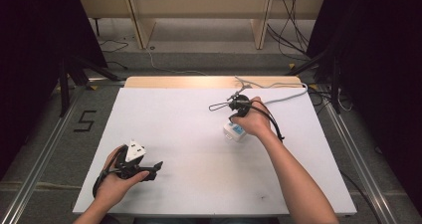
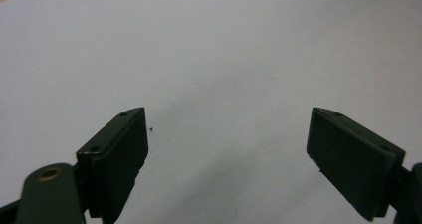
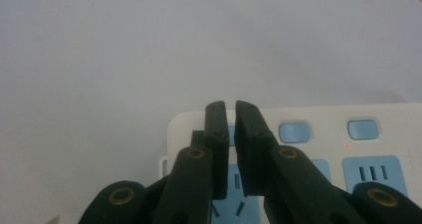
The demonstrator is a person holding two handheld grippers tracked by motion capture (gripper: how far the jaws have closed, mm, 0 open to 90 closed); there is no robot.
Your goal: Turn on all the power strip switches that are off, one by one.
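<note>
— Where is the power strip (image 1: 234,131)?

— Toward the table's (image 1: 174,134) far right corner, white with blue sockets, beneath my right tool (image 3: 231,115), whose jaws stand barely parted, gripping nothing.

— And your left tool (image 2: 226,134)?

— Near the front left corner, jaws wide apart, empty.

Bright even overhead light on table (image 1: 199,184), dark surroundings, soft shadows (close views blurred)

A white table (image 1: 189,184) stands on grey floor (image 1: 199,59) before pale wooden furniture (image 1: 199,7).
</note>
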